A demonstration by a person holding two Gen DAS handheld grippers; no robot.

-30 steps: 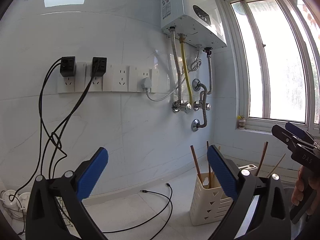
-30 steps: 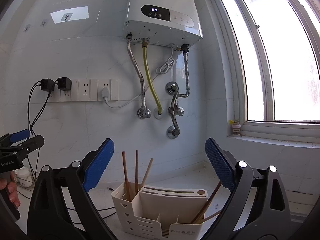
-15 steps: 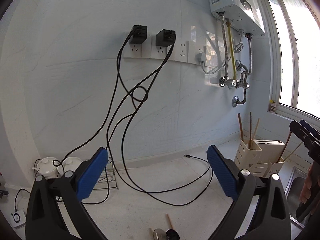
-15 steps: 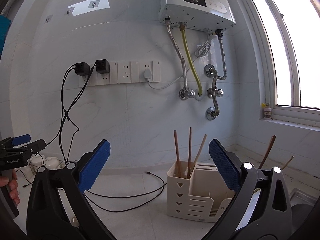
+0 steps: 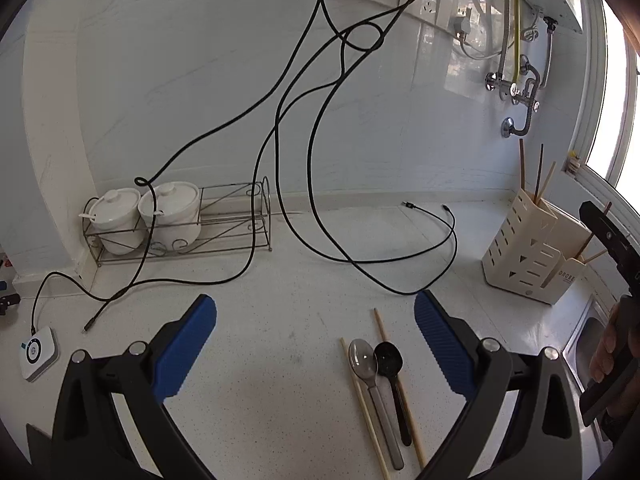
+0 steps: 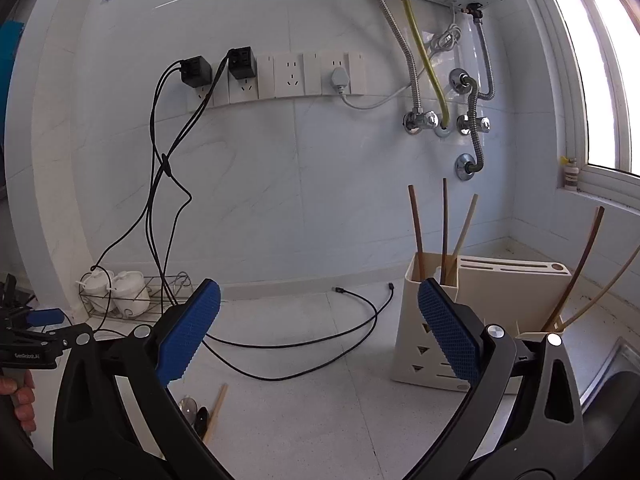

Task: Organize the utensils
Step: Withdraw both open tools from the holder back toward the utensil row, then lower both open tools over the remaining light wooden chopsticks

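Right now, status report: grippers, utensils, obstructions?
Left gripper open, empty. Right gripper open, empty. Spoons and chopsticks loose on counter; holder right. Black cable between.

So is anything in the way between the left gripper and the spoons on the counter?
No, nothing visible. The left gripper is open above bare counter, and the clear spoon and black spoon lie between two chopsticks just ahead. The black cable lies farther back.
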